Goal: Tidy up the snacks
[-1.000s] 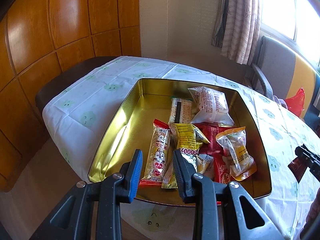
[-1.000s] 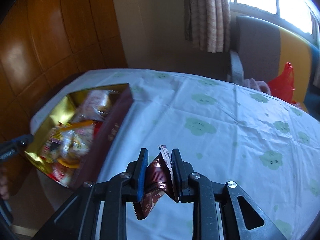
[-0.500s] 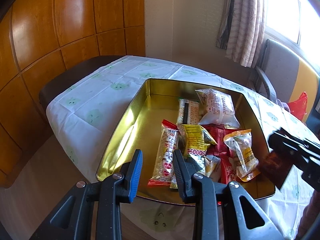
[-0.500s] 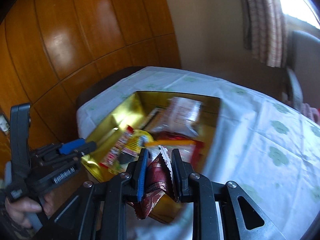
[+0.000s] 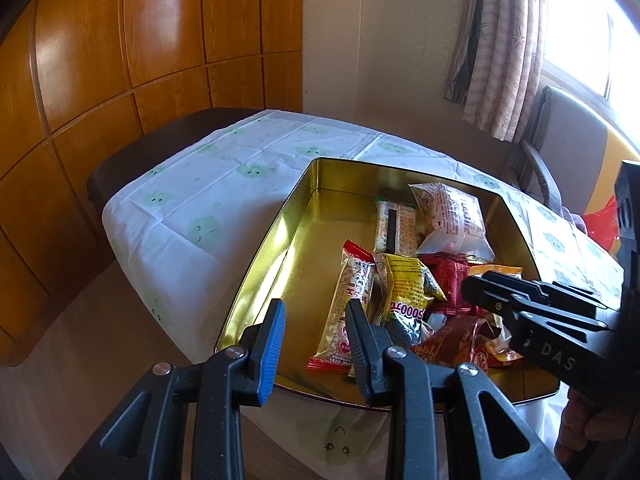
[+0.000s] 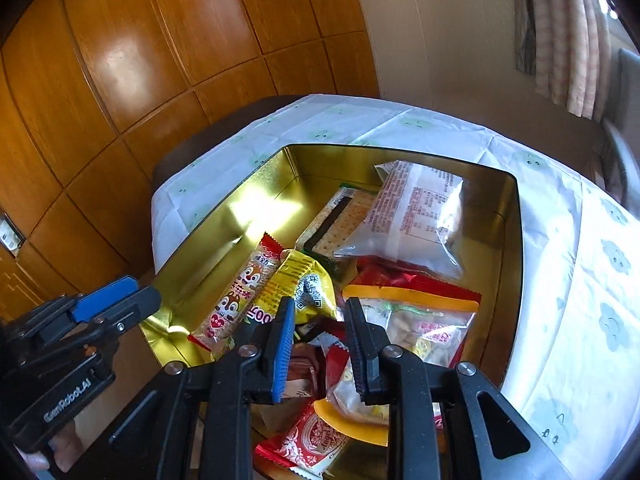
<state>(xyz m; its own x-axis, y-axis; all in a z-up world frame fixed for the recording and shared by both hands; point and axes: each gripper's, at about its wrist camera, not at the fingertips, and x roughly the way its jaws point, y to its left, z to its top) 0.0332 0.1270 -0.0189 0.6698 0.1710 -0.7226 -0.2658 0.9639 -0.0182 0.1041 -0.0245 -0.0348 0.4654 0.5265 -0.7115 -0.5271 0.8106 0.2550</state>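
A gold tin (image 5: 280, 248) (image 6: 224, 232) on the table holds several snack packets. Among them are a long squirrel-print bar (image 5: 348, 312) (image 6: 236, 296), a yellow packet (image 5: 404, 292) (image 6: 296, 284) and a clear bag with red print (image 5: 452, 216) (image 6: 412, 216). A dark red-brown packet (image 5: 448, 340) (image 6: 304, 368) lies on the pile at the tin's near end. My right gripper (image 6: 318, 344) (image 5: 472, 292) is open just above it, jaws apart and empty. My left gripper (image 5: 314, 340) (image 6: 116, 300) is open and empty over the tin's near left corner.
The table carries a white cloth with green cloud faces (image 5: 208, 184) (image 6: 600, 288). Wood panelling (image 5: 120, 60) stands at the left. A chair (image 5: 560, 148), a curtain (image 5: 496, 40) and a red bag (image 5: 604, 220) are at the right.
My right gripper swung from the open tablecloth to over the tin and opened. The dark red-brown packet it held now lies on the pile. My left gripper stayed open and barely moved.
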